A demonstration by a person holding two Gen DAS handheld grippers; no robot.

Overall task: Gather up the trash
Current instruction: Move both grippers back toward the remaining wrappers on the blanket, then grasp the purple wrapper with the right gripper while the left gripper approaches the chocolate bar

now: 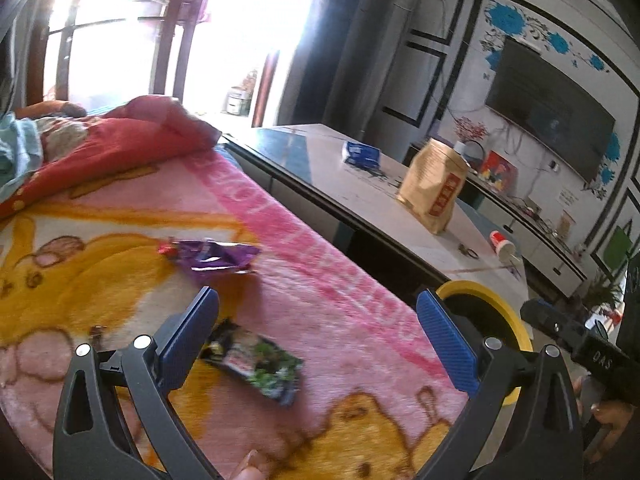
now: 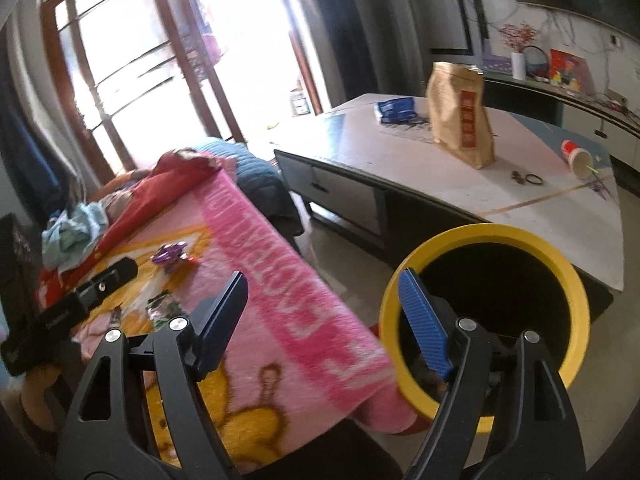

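A dark green snack wrapper (image 1: 256,362) lies flat on the pink and yellow blanket (image 1: 320,280). My left gripper (image 1: 320,322) hovers over it, open, and its blue pads do not touch it. A crumpled purple wrapper (image 1: 216,258) lies farther along the blanket. The yellow-rimmed bin (image 1: 476,286) stands on the floor past the blanket's right edge. In the right wrist view my right gripper (image 2: 324,312) is open and empty, between the blanket edge (image 2: 280,280) and the bin (image 2: 480,236). The purple wrapper (image 2: 170,258), the green wrapper (image 2: 164,306) and the left gripper's body (image 2: 80,296) show at left.
A low table (image 2: 400,160) behind the bin carries a brown paper bag (image 2: 460,112), a blue packet (image 2: 396,110) and a tipped paper cup (image 2: 576,158). A red quilt (image 1: 120,140) and loose clothes (image 2: 76,232) are heaped at the blanket's far end.
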